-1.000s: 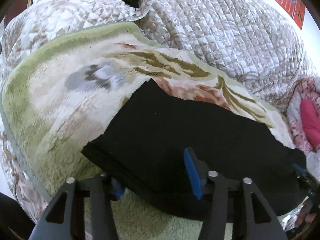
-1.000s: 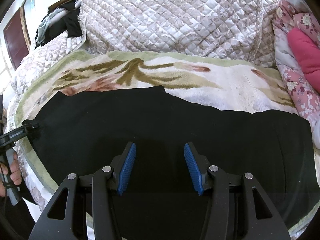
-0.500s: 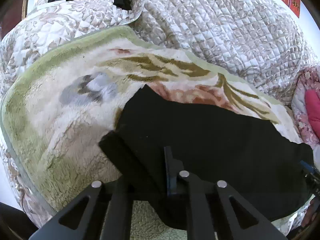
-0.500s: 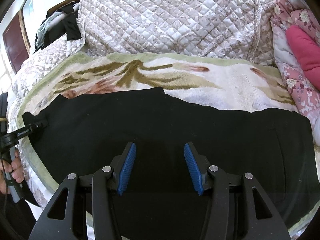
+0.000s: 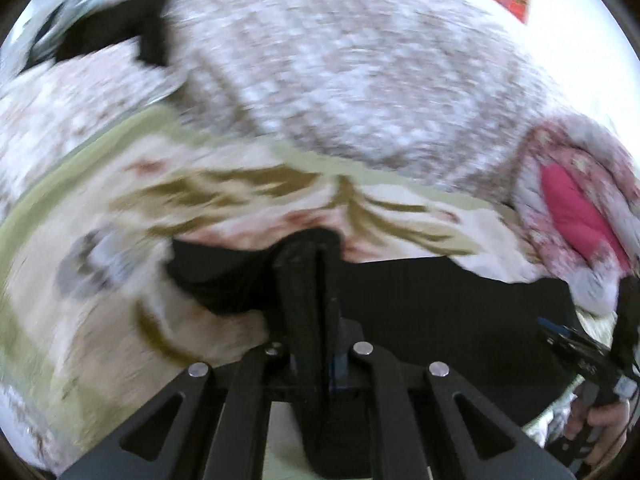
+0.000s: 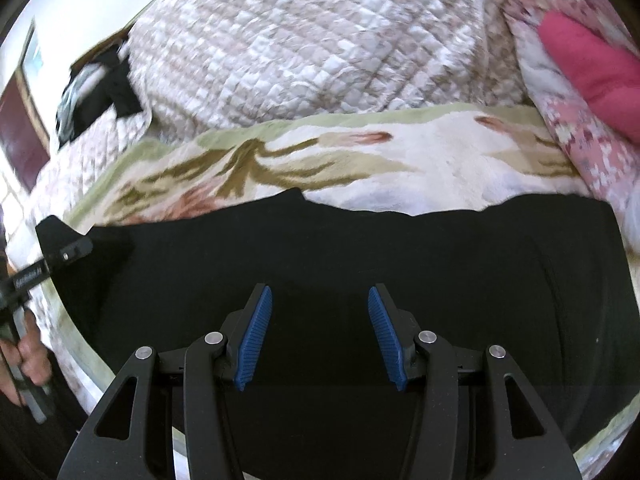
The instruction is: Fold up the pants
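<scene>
Black pants [image 6: 360,248] lie flat across a floral fleece blanket [image 6: 440,152] on a bed. My left gripper [image 5: 318,264] is shut on the pants' left end [image 5: 224,276] and lifts it off the blanket; the view is blurred. In the right wrist view the left gripper [image 6: 68,250] shows at the far left, pinching that corner. My right gripper [image 6: 320,332] is open and empty, hovering just above the middle of the pants. The right gripper also shows at the right edge of the left wrist view [image 5: 576,344].
A quilted beige bedspread [image 6: 320,48] is heaped behind the blanket. A pink floral quilt with a magenta lining [image 6: 592,64] lies at the right. Dark clothes [image 6: 100,88] are piled at the far left by the wall.
My left gripper has shut on the left end of the pants and lifted it, swinging toward the right. My right gripper has stayed open over the middle of the pants.
</scene>
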Tool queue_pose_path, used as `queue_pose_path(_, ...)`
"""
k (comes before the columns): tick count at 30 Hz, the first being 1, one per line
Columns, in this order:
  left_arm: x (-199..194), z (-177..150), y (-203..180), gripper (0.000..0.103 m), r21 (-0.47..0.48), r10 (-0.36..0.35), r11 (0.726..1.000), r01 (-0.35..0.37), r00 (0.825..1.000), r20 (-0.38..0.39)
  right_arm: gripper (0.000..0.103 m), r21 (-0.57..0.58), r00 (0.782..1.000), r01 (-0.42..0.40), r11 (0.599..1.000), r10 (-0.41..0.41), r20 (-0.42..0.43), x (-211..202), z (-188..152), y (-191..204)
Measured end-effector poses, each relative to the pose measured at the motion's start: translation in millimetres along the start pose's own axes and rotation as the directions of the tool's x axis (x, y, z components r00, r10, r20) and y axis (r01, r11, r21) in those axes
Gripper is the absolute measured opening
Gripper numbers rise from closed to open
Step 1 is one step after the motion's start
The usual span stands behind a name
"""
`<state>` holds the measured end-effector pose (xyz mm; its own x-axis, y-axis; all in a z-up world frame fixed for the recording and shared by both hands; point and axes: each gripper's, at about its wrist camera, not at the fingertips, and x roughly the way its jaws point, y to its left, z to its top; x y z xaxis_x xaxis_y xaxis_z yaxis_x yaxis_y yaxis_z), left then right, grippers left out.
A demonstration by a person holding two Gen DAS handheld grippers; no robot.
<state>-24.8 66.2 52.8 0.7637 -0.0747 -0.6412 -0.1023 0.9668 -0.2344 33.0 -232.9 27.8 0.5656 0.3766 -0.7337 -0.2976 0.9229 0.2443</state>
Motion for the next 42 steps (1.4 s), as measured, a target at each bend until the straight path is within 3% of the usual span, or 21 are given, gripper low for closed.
queue_pose_path(5,10,7,-65,0.006,0.167,-0.139,0.976,0.142,0.990,-0.031,0.051,0.120,1.000,0.004,0.993,-0.005,0.012,-6,3,-23)
queue_pose_path(7,20,1,-90,0.007,0.217,-0.218,0.948,0.233,0.972,-0.091,0.051,0.145,1.000,0.008,0.989,-0.011,0.016,-8,4,-29)
queue_pose_path(9,31,-12,-112,0.007,0.258,-0.250,0.924,0.282,0.956,-0.150,0.051,0.155,1.000,0.017,0.988,-0.021,0.020,-10,4,-32)
queue_pose_path(14,54,-49,-141,0.007,0.294,-0.274,0.889,0.351,0.923,-0.271,0.051,0.156,0.999,0.015,0.988,-0.020,0.025,-11,5,-33)
queue_pose_path(17,52,-57,-144,0.007,0.307,-0.268,0.887,0.344,0.927,-0.262,0.051,0.159,0.999,0.012,0.987,-0.017,0.031,-13,4,-33)
queue_pose_path(21,49,-52,-142,0.007,0.275,-0.303,0.886,0.374,0.915,-0.267,0.051,0.173,0.999,-0.007,0.985,0.000,0.039,-14,6,-35)
queue_pose_path(23,51,-54,-140,0.011,0.247,-0.329,0.881,0.403,0.898,-0.291,0.051,0.188,0.999,-0.027,0.982,0.020,0.042,-14,6,-37)
queue_pose_path(25,46,-54,-135,0.016,0.200,-0.385,0.864,0.463,0.862,-0.331,0.051,0.206,0.997,-0.064,0.976,0.054,0.055,-17,6,-38)
queue_pose_path(27,36,-53,-131,0.030,0.172,-0.440,0.840,0.515,0.831,-0.342,0.051,0.201,0.990,-0.139,0.970,0.128,0.065,-19,7,-35)
queue_pose_path(28,28,-50,-127,0.039,0.168,-0.457,0.832,0.529,0.824,-0.336,0.051,0.199,0.987,-0.159,0.967,0.150,0.059,-17,7,-33)
queue_pose_path(30,15,-40,-117,0.043,0.180,-0.447,0.844,0.505,0.849,-0.283,0.051,0.193,0.977,-0.210,0.958,0.211,0.016,-8,5,-26)
queue_pose_path(31,10,-33,-107,0.045,0.186,-0.424,0.862,0.471,0.872,-0.245,0.051,0.189,0.974,-0.223,0.956,0.228,-0.002,-3,4,-23)
queue_pose_path(34,9,-19,-81,0.047,0.208,-0.284,0.926,0.315,0.944,-0.165,0.051,0.169,0.959,-0.249,0.954,0.267,-0.092,16,-2,-9)
queue_pose_path(35,12,-17,-72,0.047,0.206,-0.248,0.939,0.276,0.957,-0.154,0.051,0.175,0.956,-0.239,0.955,0.263,-0.132,25,-6,-6)
queue_pose_path(37,20,-17,-53,0.047,0.167,-0.193,0.961,0.219,0.969,-0.157,0.050,0.179,0.957,-0.232,0.956,0.257,-0.135,31,-7,-5)
queue_pose_path(42,34,-27,-30,0.047,0.089,-0.165,0.979,0.182,0.971,-0.174,0.048,0.195,0.962,-0.218,0.956,0.244,-0.122,49,0,-2)
